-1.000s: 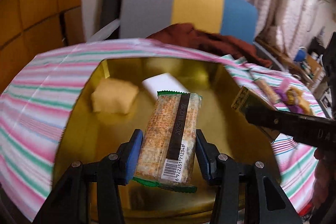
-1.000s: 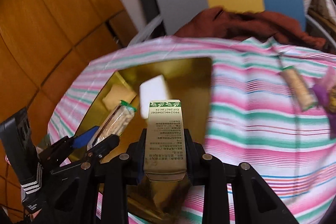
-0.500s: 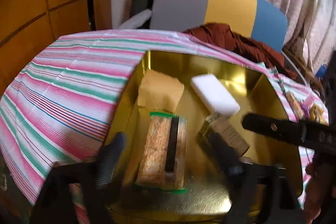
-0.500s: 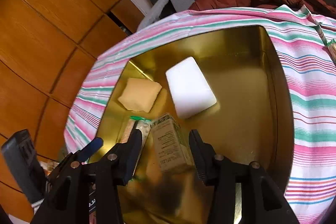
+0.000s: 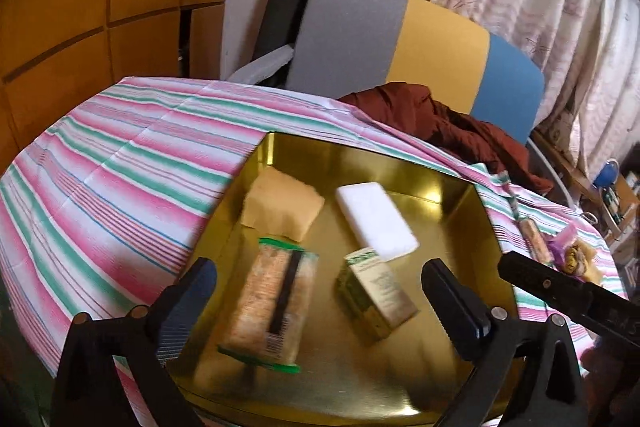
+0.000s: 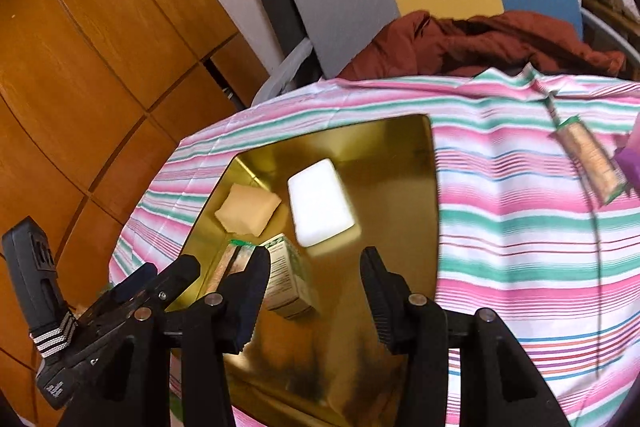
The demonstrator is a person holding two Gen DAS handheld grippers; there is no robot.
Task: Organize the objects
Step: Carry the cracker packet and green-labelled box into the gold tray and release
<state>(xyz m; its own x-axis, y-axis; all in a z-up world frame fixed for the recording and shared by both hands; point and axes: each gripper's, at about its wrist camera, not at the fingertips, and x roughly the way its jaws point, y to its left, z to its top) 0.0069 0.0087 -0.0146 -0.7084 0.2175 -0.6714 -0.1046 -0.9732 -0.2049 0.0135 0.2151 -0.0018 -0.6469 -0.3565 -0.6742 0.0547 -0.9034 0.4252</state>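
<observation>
The left tool (image 5: 320,291) is wide and still opening, with nothing pressed between its two fingers. The right tool (image 6: 314,289) has a small gap and holds nothing.

A shiny gold tray (image 5: 460,187) sits on the bench, which has a cloth with pink, green and white stripes (image 5: 120,167). Four things lie in the tray. A snack pack with green ends (image 5: 272,303) lies flat at about 7 o'clock in the tray, below the left tool's open fingers but not touching them. A small green box (image 5: 376,295) lies just beside it, toward 5 o'clock, a little tilted. A white block (image 5: 376,221) lies past the box, near the middle of the tray. A soft yellow pad (image 5: 282,209) lies at about 10 o'clock, just past the top of the snack pack.

From the right side, the green box (image 6: 286,277) is next to the left finger of the right tool, and that finger hides part of it. The snack pack (image 6: 234,261) peeks out behind that finger.

Out on the cloth at 3 o'clock from the tray, well apart from it, lies another snack pack (image 6: 588,157) next to a purple thing (image 6: 628,163).

Behind the bench is a chair with grey, yellow and blue parts (image 5: 440,43), and a dark red cloth (image 5: 440,123) lies on it
</observation>
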